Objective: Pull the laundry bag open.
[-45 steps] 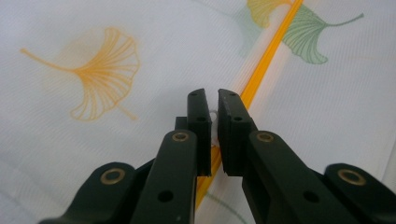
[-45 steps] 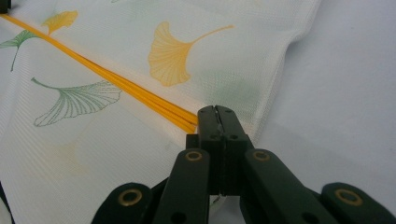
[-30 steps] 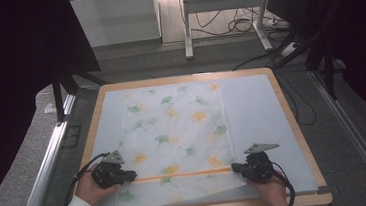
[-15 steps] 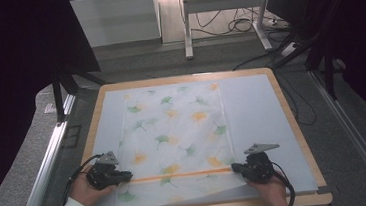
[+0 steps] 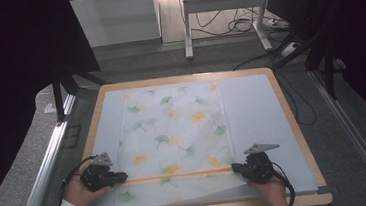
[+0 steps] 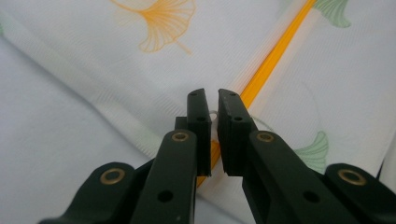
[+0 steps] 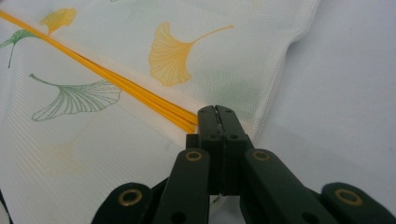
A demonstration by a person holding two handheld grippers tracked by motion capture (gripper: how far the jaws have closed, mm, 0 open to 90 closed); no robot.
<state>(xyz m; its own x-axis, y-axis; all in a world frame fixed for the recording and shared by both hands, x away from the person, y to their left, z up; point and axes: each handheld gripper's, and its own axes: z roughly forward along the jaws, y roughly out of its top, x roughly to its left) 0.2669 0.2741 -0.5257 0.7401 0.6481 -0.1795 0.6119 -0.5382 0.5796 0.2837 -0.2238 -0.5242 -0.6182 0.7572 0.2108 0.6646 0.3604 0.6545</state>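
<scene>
At the near left of the table (image 5: 293, 123), the left tool (image 5: 122, 177) sits at the left end of the orange zipper (image 5: 177, 175) that runs across the near part of the mesh laundry bag (image 5: 173, 129). Over the last second this hand has slid a little to the left along the table, away from the bag's middle, while the bag itself lies as it did. In the left gripper view the left tool (image 6: 214, 105) has its jaws narrow but not quite together (a thin gap shows), with a small white bit, perhaps the zipper pull, in that gap; I cannot tell whether the pads truly pinch it. The zipper (image 6: 266, 70) runs away up and right from the jaws.

The bag, printed with ginkgo leaves, lies flat in the middle of the table, long way near to far.

At the near right, the right tool (image 5: 235, 167) has kept its place at the zipper's right end. In the right gripper view the right tool (image 7: 217, 112) is clamped tight on the bag's edge where the zipper (image 7: 116, 84) ends.

Judging from this, the right hand anchors the bag while the left draws along the zipper line; the small leftward shift suggests that pull is near its end.
</scene>
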